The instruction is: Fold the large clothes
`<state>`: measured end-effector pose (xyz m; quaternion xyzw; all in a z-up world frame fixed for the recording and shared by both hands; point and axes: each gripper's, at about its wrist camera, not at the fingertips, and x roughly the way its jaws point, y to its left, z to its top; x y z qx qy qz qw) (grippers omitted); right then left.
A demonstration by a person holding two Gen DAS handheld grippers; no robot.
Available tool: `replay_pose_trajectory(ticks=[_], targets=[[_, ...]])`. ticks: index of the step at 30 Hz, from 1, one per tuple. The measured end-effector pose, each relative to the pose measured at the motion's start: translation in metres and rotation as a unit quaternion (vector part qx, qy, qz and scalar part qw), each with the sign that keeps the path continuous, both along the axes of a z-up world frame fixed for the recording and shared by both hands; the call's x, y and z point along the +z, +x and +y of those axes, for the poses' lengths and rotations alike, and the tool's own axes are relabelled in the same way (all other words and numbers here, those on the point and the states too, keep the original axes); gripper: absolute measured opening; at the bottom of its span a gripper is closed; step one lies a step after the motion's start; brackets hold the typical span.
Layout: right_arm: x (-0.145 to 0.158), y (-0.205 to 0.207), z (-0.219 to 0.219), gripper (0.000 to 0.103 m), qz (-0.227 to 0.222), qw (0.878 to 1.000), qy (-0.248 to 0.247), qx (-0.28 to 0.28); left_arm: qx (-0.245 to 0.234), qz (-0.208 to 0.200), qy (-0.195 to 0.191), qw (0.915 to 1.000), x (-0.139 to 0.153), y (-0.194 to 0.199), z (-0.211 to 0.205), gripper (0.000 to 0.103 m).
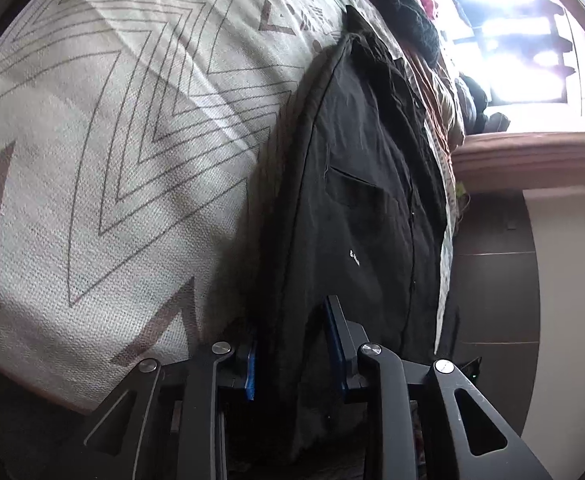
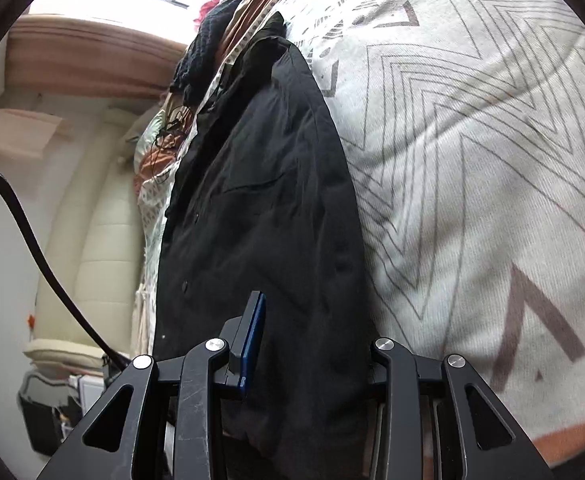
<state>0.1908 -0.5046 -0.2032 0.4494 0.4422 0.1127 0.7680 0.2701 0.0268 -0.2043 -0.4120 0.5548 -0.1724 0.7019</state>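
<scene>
A black button-up shirt (image 1: 372,208) with a chest pocket and a small white logo lies lengthwise on a cream bedspread (image 1: 112,160) printed with grey chevron lines. My left gripper (image 1: 292,354) is at the shirt's near edge, and bunched black cloth fills the gap between its blue pads (image 1: 334,336). In the right wrist view the same shirt (image 2: 260,208) runs away from me over the bedspread (image 2: 472,180). My right gripper (image 2: 312,346) is shut on the near hem. One blue pad (image 2: 254,332) shows on the left; the cloth hides the other finger.
A heap of other clothes, black knit (image 1: 416,12) and red and brown pieces, lies at the far end of the bed under a bright window (image 1: 512,32). A cream padded seat (image 2: 96,248) and a black cable (image 2: 32,236) are beside the bed. A wooden ledge (image 1: 532,160) runs along the wall.
</scene>
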Motion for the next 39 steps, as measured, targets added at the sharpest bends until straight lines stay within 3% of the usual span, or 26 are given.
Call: replay_pose_trajectory(ticks=[4, 6, 8, 10, 18, 27, 35, 39], targets=[[0.001, 0.004, 0.001, 0.035, 0.002, 1.000, -0.004, -0.002, 0.000, 0.011, -0.009, 0.9999, -0.006, -0.004, 0.004, 0.018], [0.001, 0.001, 0.002, 0.028, 0.006, 1.000, -0.009, -0.002, 0.003, 0.013, -0.014, 0.9998, -0.006, -0.008, 0.007, 0.017], [-0.002, -0.003, 0.003, 0.015, 0.017, 1.000, -0.008, -0.001, 0.007, 0.009, -0.012, 0.9999, -0.005, -0.012, 0.010, 0.014], [-0.003, -0.008, 0.005, 0.012, 0.021, 1.000, -0.003, -0.001, 0.012, 0.001, -0.011, 0.9999, -0.001, -0.015, 0.012, 0.012], [0.031, -0.021, 0.017, 0.005, -0.016, 1.000, -0.021, 0.002, 0.026, -0.055, -0.029, 0.9977, 0.042, -0.020, 0.025, 0.006], [0.115, -0.044, 0.040, 0.005, -0.103, 0.993, -0.052, 0.021, 0.037, -0.106, -0.011, 0.9936, 0.123, -0.040, 0.046, 0.006], [0.197, -0.061, 0.057, 0.005, -0.183, 0.981, -0.057, 0.044, 0.064, -0.187, -0.022, 0.9800, 0.205, -0.053, 0.072, 0.006], [0.246, -0.068, 0.067, 0.005, -0.234, 0.968, -0.071, 0.058, 0.071, -0.226, -0.022, 0.9712, 0.239, -0.059, 0.082, 0.006]])
